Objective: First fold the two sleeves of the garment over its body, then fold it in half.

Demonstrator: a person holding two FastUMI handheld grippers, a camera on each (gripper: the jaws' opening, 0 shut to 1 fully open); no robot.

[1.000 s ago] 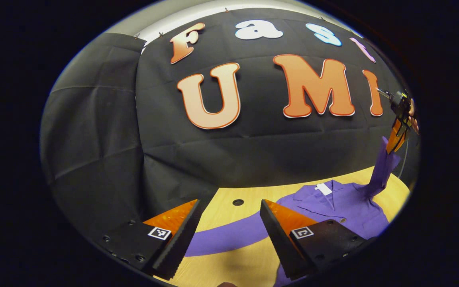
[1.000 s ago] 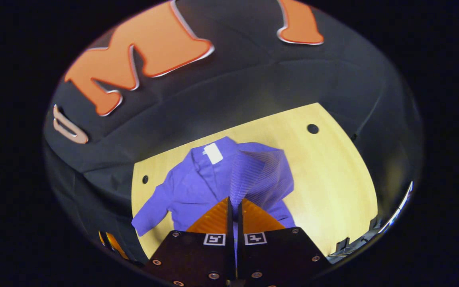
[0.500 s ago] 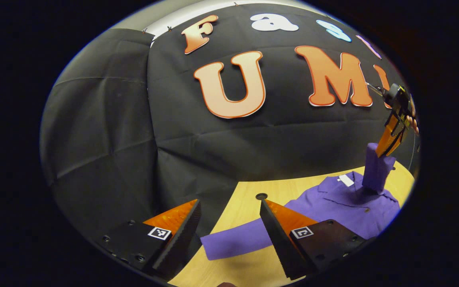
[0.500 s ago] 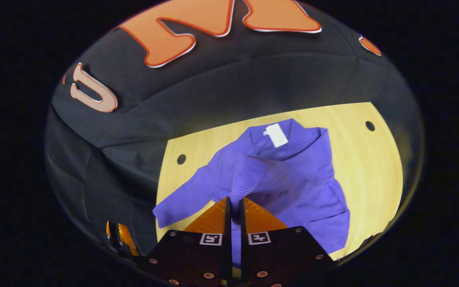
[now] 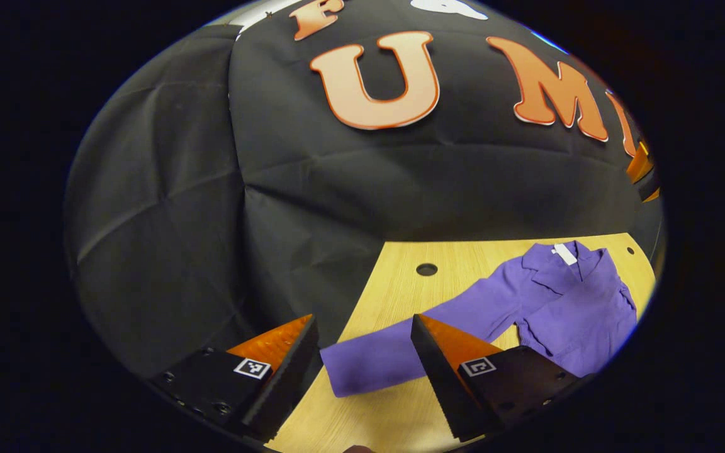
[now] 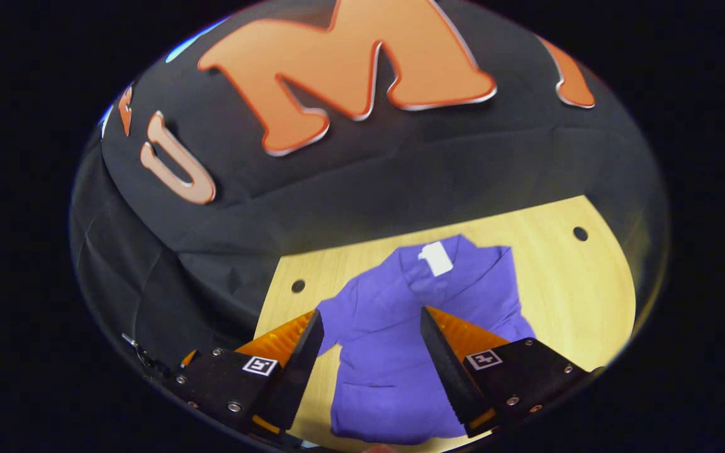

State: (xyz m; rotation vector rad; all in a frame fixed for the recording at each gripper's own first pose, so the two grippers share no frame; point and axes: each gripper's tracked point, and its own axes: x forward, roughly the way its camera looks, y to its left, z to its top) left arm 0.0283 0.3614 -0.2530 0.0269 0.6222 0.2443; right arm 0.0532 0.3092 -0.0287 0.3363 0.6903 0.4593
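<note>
**Purple sleeve left to fold**

Purple cloth fills the near ground: in the left gripper view the left claw (image 5: 362,352) stands spread, empty, with the outstretched sleeve (image 5: 400,352) lying flat between its fingers toward 12 o'clock. In the right gripper view the right claw (image 6: 372,352) is spread too, holding nothing, above the garment (image 6: 394,352). One sleeve seems laid over the body; I judge the other comes next, needing a pinch at its cuff and a carry toward 2 o'clock. Farther off, the desk (image 5: 394,286) shows bare wood beside the sleeve, its edge near the black wall (image 5: 211,220).
</note>
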